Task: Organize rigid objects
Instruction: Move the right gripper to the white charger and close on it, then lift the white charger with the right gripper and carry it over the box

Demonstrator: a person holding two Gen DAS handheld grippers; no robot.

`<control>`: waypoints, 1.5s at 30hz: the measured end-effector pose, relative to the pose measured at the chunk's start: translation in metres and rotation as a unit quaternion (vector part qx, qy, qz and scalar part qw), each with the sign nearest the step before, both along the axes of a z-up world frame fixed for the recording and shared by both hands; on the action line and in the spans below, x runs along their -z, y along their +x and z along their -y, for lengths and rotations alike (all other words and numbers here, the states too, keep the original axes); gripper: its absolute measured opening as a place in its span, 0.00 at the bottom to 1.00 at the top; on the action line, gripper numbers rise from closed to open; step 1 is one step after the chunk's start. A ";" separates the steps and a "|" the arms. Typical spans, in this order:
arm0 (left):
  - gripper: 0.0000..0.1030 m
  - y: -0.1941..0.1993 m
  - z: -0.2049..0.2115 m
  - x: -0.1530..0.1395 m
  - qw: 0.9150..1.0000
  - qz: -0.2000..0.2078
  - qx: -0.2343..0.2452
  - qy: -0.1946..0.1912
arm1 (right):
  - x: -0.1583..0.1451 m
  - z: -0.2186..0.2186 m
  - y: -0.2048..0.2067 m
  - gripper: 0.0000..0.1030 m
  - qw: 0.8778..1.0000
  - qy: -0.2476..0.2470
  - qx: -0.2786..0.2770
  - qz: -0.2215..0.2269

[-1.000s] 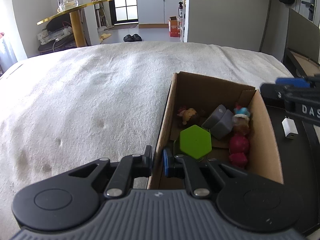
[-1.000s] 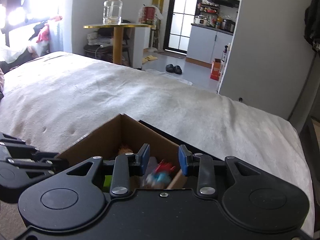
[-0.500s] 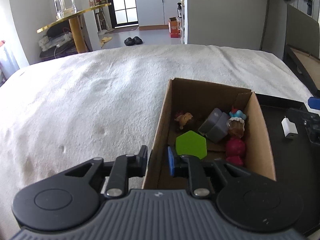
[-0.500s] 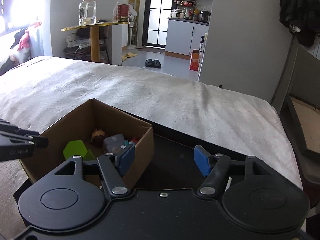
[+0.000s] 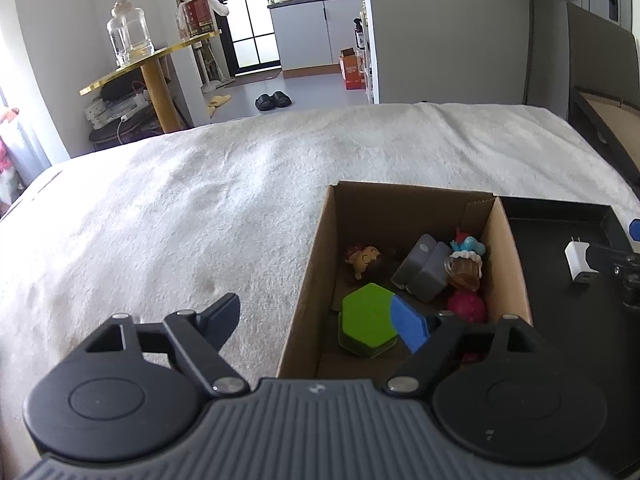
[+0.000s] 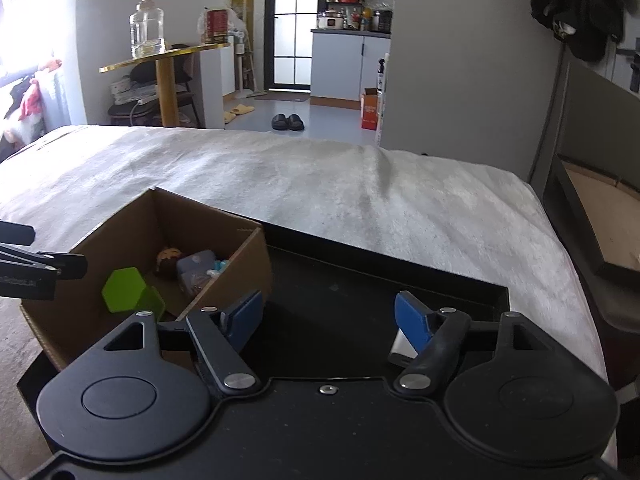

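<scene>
Cardboard box (image 5: 404, 208) of toys ahead of both grippers.
Left gripper (image 5: 316, 316) opening astride its wall; right gripper (image 6: 328, 316) opening, empty, over black tray (image 6: 360, 280); green hexagon (image 5: 366, 318) inside.

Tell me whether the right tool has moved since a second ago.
Yes. The right tool has shifted right, off the cardboard box and over the black tray; its jaws are opening, empty.

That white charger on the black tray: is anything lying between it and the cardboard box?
Nothing: in the left wrist view only bare black tray lies between the white charger and the cardboard box, whose wall stands at the tray's left edge.
</scene>
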State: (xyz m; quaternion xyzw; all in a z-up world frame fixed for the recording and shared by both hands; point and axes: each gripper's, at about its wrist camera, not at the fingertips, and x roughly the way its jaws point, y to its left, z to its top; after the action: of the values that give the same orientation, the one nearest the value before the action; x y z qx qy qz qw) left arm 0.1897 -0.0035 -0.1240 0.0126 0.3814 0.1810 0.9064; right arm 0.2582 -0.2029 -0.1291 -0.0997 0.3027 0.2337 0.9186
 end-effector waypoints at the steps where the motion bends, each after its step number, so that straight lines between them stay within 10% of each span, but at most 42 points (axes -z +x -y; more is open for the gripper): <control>1: 0.80 0.001 0.001 0.001 1.000 -0.002 0.000 0.002 | 0.002 0.002 0.001 0.70 1.000 0.001 0.003 -0.002; 37: 0.81 0.039 0.038 0.020 0.995 -0.053 -0.008 0.089 | 0.099 0.029 0.081 0.91 0.989 -0.047 0.110 -0.089; 40: 0.81 0.038 0.039 0.020 0.995 -0.052 -0.006 0.089 | 0.100 0.032 0.081 0.78 0.991 -0.028 0.098 -0.088; 42: 0.81 0.037 0.038 0.019 0.995 -0.050 -0.007 0.087 | 0.096 0.030 0.078 0.38 0.993 -0.034 0.083 -0.077; 45: 0.81 0.036 0.037 0.018 0.995 -0.047 -0.009 0.084 | 0.091 0.029 0.075 0.35 0.993 -0.037 0.068 -0.090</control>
State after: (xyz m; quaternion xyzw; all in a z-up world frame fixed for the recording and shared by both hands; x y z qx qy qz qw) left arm 0.2254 -0.0403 -0.1417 0.0934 0.4072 0.2192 0.8817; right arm 0.3334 -0.2315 -0.2197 -0.0911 0.3985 0.1679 0.8970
